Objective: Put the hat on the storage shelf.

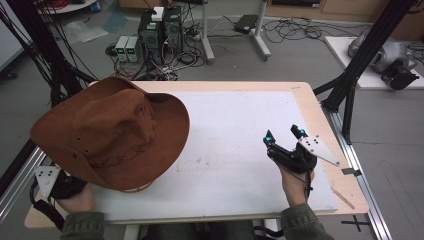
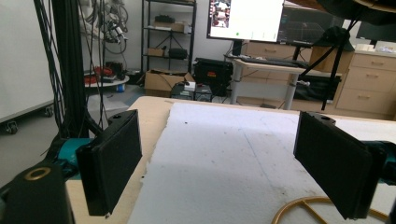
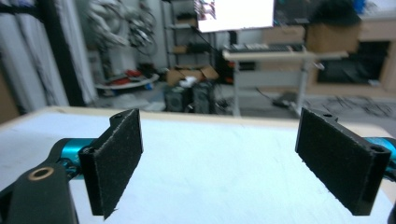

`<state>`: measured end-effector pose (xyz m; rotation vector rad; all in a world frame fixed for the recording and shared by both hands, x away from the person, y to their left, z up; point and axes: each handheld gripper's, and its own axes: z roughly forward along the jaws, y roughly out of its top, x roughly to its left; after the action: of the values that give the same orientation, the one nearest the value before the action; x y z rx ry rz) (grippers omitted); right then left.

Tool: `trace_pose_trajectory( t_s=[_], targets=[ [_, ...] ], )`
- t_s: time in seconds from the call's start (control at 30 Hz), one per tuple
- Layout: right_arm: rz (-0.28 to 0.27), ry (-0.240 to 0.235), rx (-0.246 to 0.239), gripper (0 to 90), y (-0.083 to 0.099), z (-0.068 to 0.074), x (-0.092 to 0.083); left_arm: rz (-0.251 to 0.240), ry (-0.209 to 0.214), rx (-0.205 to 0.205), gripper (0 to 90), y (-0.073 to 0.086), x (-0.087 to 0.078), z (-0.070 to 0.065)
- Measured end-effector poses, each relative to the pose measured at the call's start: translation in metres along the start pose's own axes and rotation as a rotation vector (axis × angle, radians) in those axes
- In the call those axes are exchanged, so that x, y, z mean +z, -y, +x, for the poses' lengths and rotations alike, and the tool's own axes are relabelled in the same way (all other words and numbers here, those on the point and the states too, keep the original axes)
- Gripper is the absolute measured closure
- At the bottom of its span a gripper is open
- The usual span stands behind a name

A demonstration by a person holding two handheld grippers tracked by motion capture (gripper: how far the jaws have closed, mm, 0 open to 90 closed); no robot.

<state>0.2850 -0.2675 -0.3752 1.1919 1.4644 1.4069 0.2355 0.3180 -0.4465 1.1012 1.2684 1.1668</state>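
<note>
A brown wide-brimmed hat [image 1: 112, 132] lies over the left part of the white board [image 1: 240, 150], its brim reaching past the table's left edge. Its tan cord [image 1: 137, 189] loops out near the front. My left gripper [image 2: 219, 158] sits under the hat's near brim; its grey plate [image 1: 46, 179] and the hand show beside it. It is open with nothing between the jaws, the cord [image 2: 299, 205] lies just ahead, and a dark brim edge [image 2: 359, 7] hangs above. My right gripper [image 1: 285, 135] hovers open over the board's right side, empty [image 3: 219, 158].
The wooden table [image 1: 320, 115] carries the board. A thin wooden stick [image 1: 342, 196] lies at its front right corner. Computers and cables [image 1: 160, 30] stand on the floor behind. Black frame posts [image 1: 360, 60] rise at the right and left, and a metal rail [image 1: 362, 185] runs along the right.
</note>
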Motion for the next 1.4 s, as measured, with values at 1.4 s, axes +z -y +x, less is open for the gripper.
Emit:
trace_pose_trajectory(
  t_s=[1.4],
  targets=[
    [0.018, 0.151, 0.002, 12.6, 0.046, -0.023, 0.008, 0.002, 0.003, -0.002, 15.5, 0.000, 0.000, -0.001]
  ],
)
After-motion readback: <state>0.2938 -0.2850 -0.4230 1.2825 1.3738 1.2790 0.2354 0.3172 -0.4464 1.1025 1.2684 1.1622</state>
